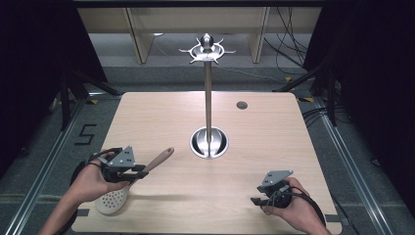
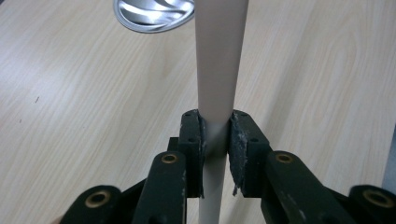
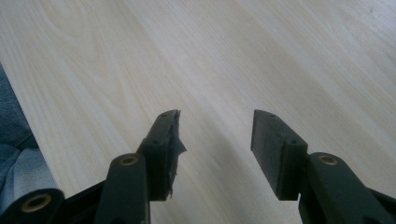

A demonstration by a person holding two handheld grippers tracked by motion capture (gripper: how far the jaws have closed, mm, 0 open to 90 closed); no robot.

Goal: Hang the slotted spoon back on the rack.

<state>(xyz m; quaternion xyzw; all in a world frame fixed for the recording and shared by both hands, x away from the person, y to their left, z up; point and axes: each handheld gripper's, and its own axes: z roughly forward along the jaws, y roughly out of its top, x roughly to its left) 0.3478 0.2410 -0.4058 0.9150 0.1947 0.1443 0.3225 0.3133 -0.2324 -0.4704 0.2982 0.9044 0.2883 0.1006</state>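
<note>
High view: left claw (image 1: 142, 171) grips round wooden skimmer handle (image 1: 161, 157); right claw (image 1: 255, 196) open, empty.

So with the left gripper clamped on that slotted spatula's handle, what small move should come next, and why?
Probably carry the white slotted spatula with the tan handle up toward the hooks of the tall metal utensil stand. The left gripper is shut on the handle, whose free end points at the stand, while the spatula head sits low at the wooden table's near edge. The right gripper is open over bare wood.
</note>
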